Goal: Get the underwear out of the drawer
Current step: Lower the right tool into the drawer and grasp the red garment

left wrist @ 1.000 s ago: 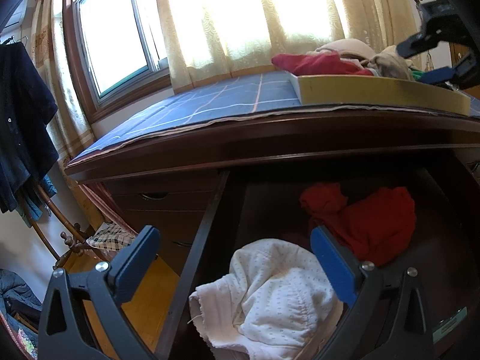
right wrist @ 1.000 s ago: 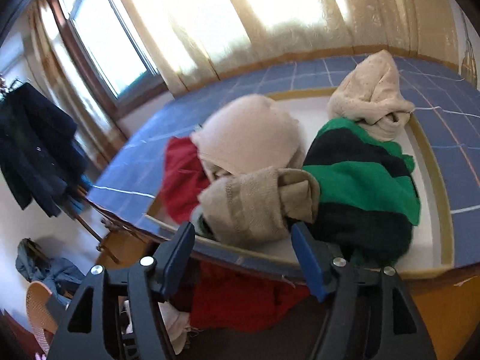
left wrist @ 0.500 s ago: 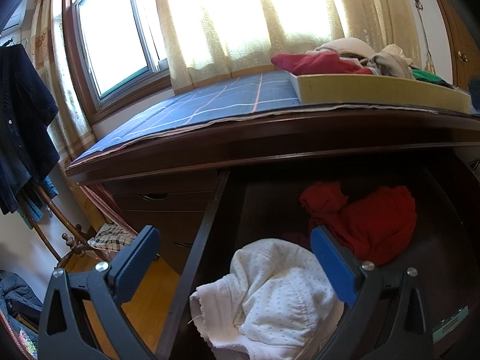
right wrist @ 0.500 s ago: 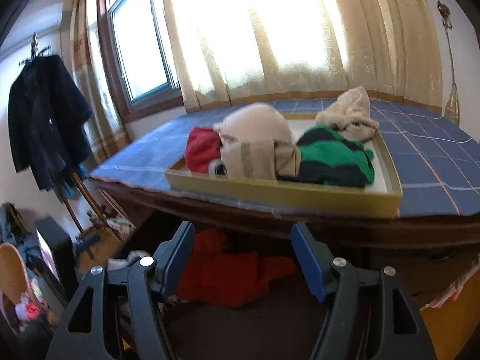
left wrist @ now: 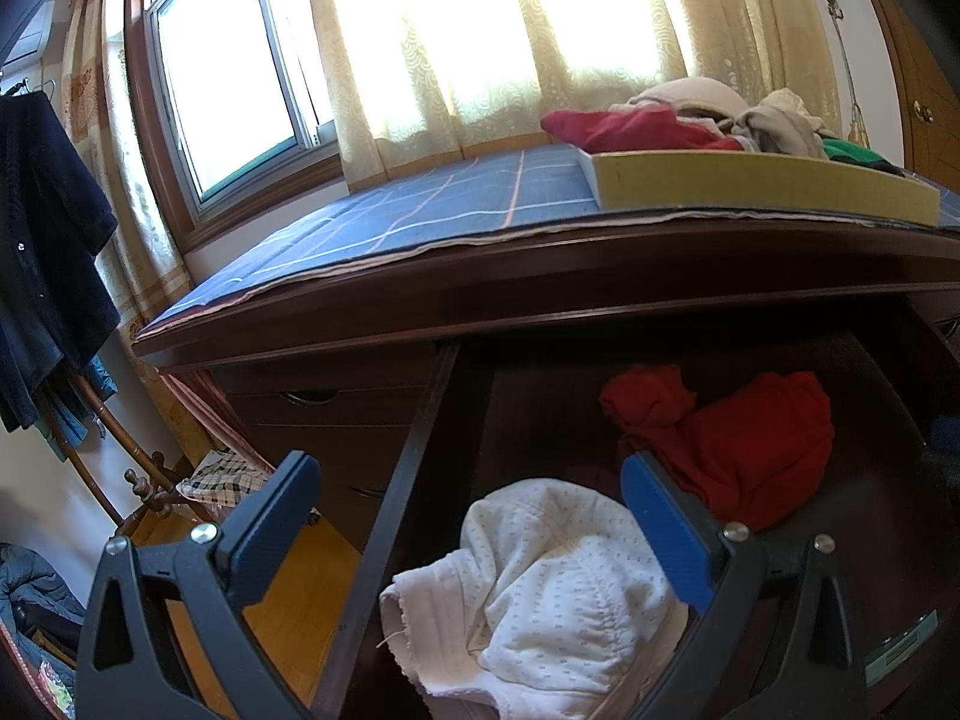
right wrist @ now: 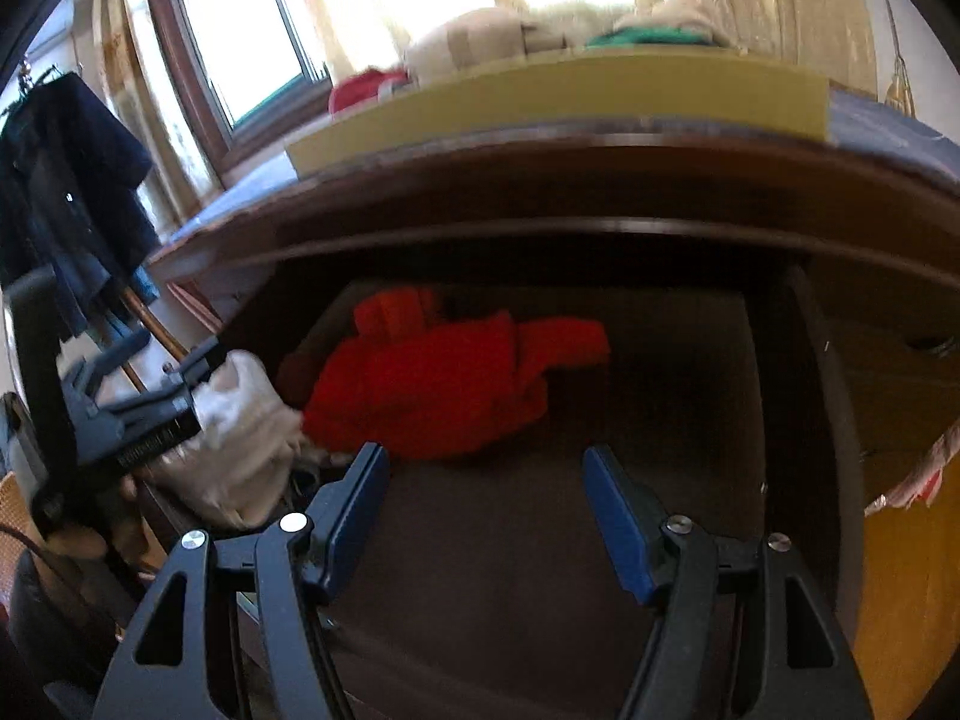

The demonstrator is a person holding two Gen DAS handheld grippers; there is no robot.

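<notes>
The drawer (right wrist: pixel 798 396) stands pulled out under the dark wooden counter (left wrist: pixel 540 276), and two pieces of underwear lie inside it. The red underwear (right wrist: pixel 444 384) sits toward the back of the drawer floor, spread with its long axis running across the drawer from side to side. The white underwear (left wrist: pixel 540 594) is bunched at the drawer's near left corner, partly over the left wall.

The right hand-held gripper (right wrist: pixel 486 516) points down into the drawer with its jaws apart and nothing between them. The red piece lies just ahead of it and slightly to the left, its near edge close to the left fingertip but not touching. This is likely the nearer gripper for that piece, and a short push forward and left should bring the cloth between the pads.

The left hand-held gripper (left wrist: pixel 468 522) hangs over the left drawer wall, jaws wide and empty, with the white piece below and between its fingers, not pinched.

On the counter a yellow tray (left wrist: pixel 750 186) holds other clothes.
</notes>
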